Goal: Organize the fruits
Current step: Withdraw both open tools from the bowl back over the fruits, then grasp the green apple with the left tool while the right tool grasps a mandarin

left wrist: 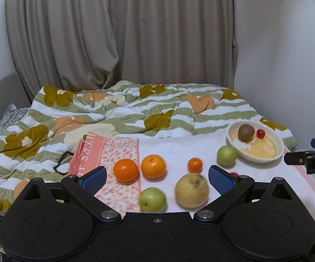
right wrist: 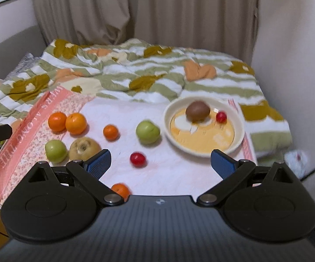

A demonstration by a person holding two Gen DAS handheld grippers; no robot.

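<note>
Both grippers empty, fingers spread wide: left gripper (left wrist: 157, 178), right gripper (right wrist: 160, 163).
Bowl (right wrist: 240, 128) on white cloth (right wrist: 124, 109), far right; holds brown fruit (right wrist: 197, 111) and small red fruit (right wrist: 221, 117).
Loose on cloth: oranges, green apples, pear, red fruit (right wrist: 138, 159) nearest right gripper.
Likely step: pick red fruit, drop in bowl. Straddle it, close gently; round, may roll.
Pear (right wrist: 83, 148) stem end faces camera, long axis roughly toward viewer; others round, no clear axis.

A cream bowl (right wrist: 238, 128) at far right holds a brown fruit (right wrist: 197, 110) and a red one (right wrist: 221, 117). Left of it, on the bed: oranges (right wrist: 76, 123), green apples (right wrist: 147, 131), a yellow pear (right wrist: 84, 148).
</note>
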